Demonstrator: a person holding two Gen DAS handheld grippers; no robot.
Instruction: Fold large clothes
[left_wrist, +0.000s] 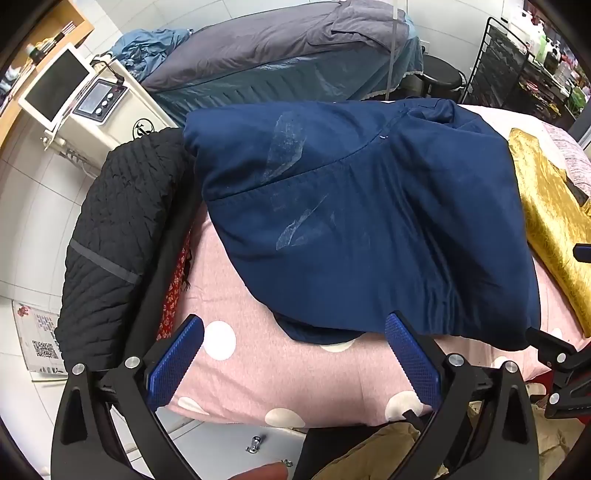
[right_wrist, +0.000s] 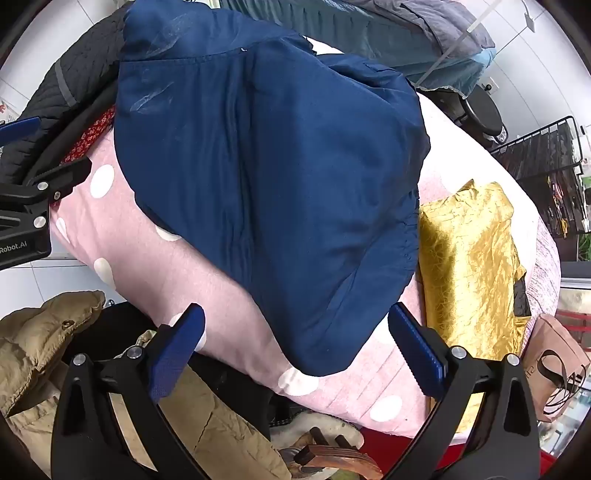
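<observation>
With each hand-held gripper, left (left_wrist: 293, 356) and right (right_wrist: 295, 349), spread empty, pinch the bulky navy-blue padded jacket (left_wrist: 369, 221) at its near hem corners and fold it evenly away.

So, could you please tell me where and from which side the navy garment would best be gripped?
Probably at the navy garment's gathered near hem, coming in low from the near edge of the pink dotted bedding. That hem overhangs slightly, so one finger could slide underneath. The open right hand-held gripper already faces its near corner; the open left hand-held gripper faces the hem's other end.
</observation>
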